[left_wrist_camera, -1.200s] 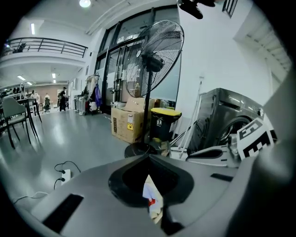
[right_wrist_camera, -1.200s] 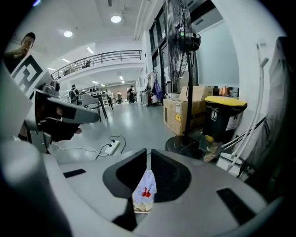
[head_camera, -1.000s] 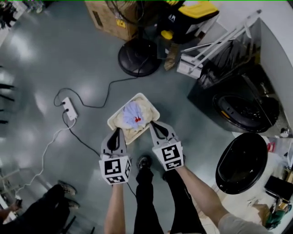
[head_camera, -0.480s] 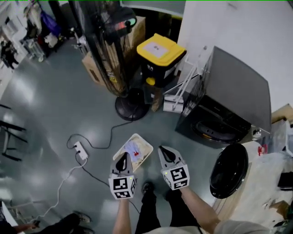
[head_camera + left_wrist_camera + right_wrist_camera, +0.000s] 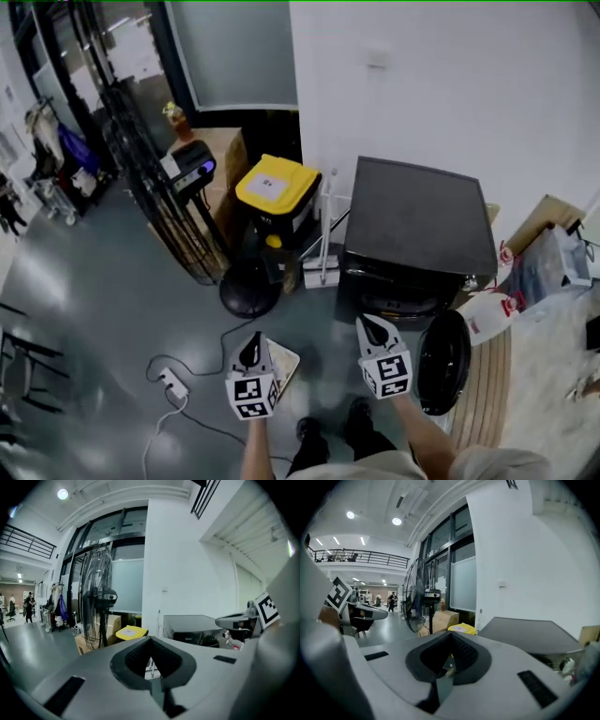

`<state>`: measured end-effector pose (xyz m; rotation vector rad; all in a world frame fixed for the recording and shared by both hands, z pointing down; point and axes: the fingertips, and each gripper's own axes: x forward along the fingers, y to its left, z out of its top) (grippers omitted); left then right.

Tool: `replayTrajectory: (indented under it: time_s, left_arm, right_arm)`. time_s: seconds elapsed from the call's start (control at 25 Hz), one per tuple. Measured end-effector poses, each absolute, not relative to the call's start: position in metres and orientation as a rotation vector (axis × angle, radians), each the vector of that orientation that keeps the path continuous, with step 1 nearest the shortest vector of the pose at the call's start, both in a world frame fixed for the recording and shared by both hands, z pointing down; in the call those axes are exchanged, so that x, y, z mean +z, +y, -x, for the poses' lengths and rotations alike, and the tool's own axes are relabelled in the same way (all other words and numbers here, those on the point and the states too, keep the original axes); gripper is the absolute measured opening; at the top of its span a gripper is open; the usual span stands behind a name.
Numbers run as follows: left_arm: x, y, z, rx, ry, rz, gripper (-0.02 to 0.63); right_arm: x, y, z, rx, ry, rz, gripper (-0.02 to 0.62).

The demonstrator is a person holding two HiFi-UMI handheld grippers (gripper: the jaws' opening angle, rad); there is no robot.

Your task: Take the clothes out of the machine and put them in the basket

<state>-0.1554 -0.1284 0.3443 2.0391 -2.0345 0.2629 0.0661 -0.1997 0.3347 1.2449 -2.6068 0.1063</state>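
Left tongs [image 5: 251,345], right tongs [image 5: 373,326] both closed, empty. Basket [image 5: 287,362] on floor [image 5: 112,309], half hidden. Machine [image 5: 412,234] door [image 5: 441,361] open; inside too dark, perhaps already emptied.

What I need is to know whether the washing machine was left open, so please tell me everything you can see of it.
The washing machine is a black, boxy front-loader with a flat matt top. It stands on the grey floor against the white wall. Its round dark door hangs swung open toward the picture's right, leaving the drum mouth uncovered. The inside is too dark to read. A white rack stands close at its left side, with a yellow-lidded bin beyond that.
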Motion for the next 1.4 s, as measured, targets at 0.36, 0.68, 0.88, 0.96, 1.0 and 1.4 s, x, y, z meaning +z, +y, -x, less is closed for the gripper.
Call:
replayTrajectory:
  time_s: [0.36,0.68,0.88,0.96,1.0,1.4]
  left_arm:
    - [0.279,-0.144,0.107,0.235,-2.023,-2.141,0.018]
    - [0.276,-0.138,0.088,0.246,-2.023,-2.156,0.018]
    - [0.276,-0.135,0.087,0.233,-2.035,-2.143,0.018]
    - [0.276,-0.135,0.088,0.235,-2.039,-2.144,0.018]
    - [0.276,-0.136,0.089,0.236,-2.041,-2.142,0.018]
    - [0.273,-0.145,0.083,0.253,-2.029,-2.164,0.018]
  right_arm:
    - [0.282,-0.202,-0.179,0.060,-2.504,-1.449,0.023]
    - [0.266,-0.191,-0.216,0.057,-2.491,-1.515,0.023]
    - [0.267,-0.189,-0.218,0.061,-2.495,-1.513,0.023]
    - [0.267,-0.190,-0.217,0.060,-2.500,-1.508,0.023]
    - [0.267,-0.191,-0.216,0.058,-2.501,-1.503,0.023]
    - [0.264,-0.201,-0.211,0.032,-2.502,-1.478,0.023]
